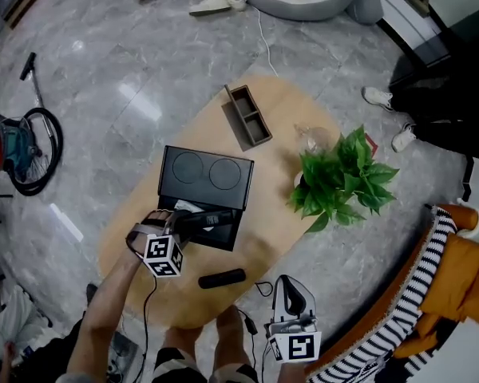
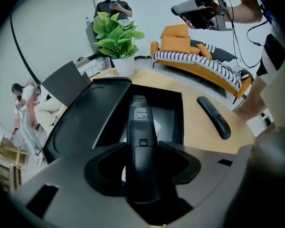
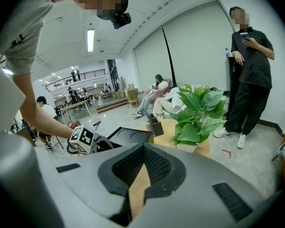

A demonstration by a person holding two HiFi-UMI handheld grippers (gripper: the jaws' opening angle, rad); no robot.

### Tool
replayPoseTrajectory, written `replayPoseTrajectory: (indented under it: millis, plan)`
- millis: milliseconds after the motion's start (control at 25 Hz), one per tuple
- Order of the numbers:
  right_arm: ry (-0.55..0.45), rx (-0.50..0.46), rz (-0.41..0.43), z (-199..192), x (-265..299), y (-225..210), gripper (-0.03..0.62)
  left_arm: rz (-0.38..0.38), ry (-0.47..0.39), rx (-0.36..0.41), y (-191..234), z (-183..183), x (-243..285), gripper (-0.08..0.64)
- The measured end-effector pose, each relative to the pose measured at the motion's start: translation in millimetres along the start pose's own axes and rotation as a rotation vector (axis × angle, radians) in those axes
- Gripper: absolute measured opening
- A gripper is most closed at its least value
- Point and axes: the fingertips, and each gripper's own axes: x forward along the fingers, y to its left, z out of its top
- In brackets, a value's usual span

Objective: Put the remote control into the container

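Observation:
A black container (image 1: 236, 231) stands open in the middle of the oval wooden table (image 1: 287, 214), its lid (image 1: 205, 173) with two round hollows folded back. My left gripper (image 1: 198, 221) hangs over the open compartment, shut on a black remote control (image 2: 141, 141) that points into the box (image 2: 173, 109). A second black remote (image 1: 222, 278) lies on the table near the front edge; it also shows in the left gripper view (image 2: 213, 117). My right gripper (image 1: 292, 284) is off the table's front right edge, shut and empty (image 3: 141, 175).
A potted green plant (image 1: 343, 178) stands at the table's right, with a clear glass piece (image 1: 313, 138) behind it. A dark two-part organizer (image 1: 247, 116) sits at the far edge. A vacuum cleaner (image 1: 16, 146) lies on the floor left. A striped sofa (image 1: 415, 309) is right.

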Motion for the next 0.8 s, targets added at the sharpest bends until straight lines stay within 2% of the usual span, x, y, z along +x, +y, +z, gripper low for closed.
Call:
replayPoseTrajectory:
  millis: [440,800]
  plan:
    - [0.012,-0.005,0.013,-4,8,-2,0.011,-0.007,0.007,-0.027,3,-2,11,0.221]
    - [-0.005,-0.028,0.026,8,-2,9,0.011,0.02,-0.035,-0.059,4,13,-13,0.221]
